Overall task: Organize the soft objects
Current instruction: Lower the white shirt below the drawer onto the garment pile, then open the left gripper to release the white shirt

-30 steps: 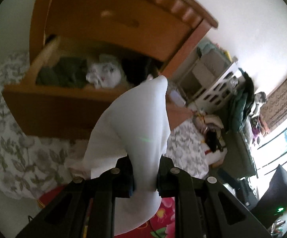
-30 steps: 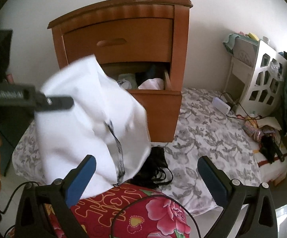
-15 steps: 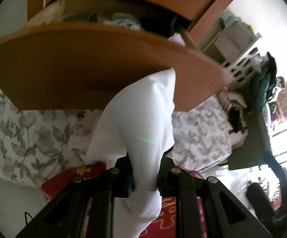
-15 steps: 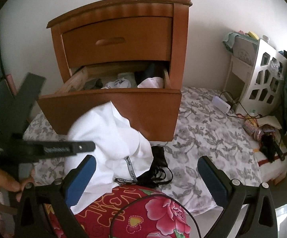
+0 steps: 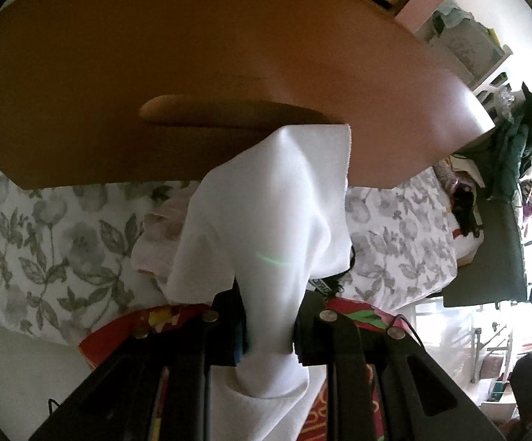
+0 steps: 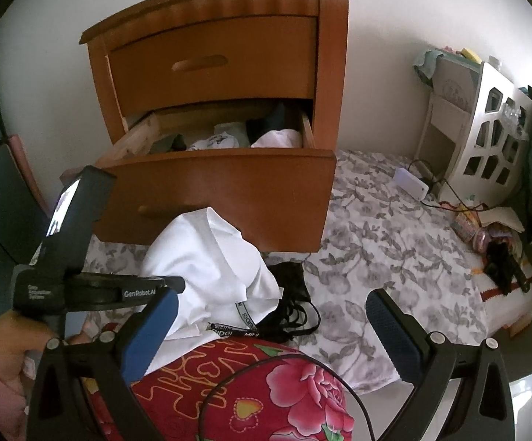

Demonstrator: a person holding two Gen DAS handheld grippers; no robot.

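Observation:
My left gripper (image 5: 270,325) is shut on a white cloth (image 5: 277,213) and holds it low, right in front of the open wooden drawer's front panel (image 5: 200,73). In the right wrist view the same white cloth (image 6: 207,264) rests on the floral bedsheet (image 6: 394,257) below the open drawer (image 6: 222,187), with the left gripper (image 6: 178,284) on its left side. The drawer holds several folded clothes (image 6: 225,139). My right gripper (image 6: 269,334) is open and empty, nearer the camera than the cloth. A black garment (image 6: 295,301) lies beside the cloth.
A wooden nightstand (image 6: 214,55) stands against the wall with its upper drawer shut. A red floral blanket (image 6: 251,389) lies in the foreground. A white rack (image 6: 486,139), a power strip (image 6: 411,183) with cables, and small clutter (image 6: 493,242) are at the right.
My left gripper has dropped with the white cloth from above the open drawer down to the bedsheet in front of the drawer panel. The right gripper has stayed open and still.

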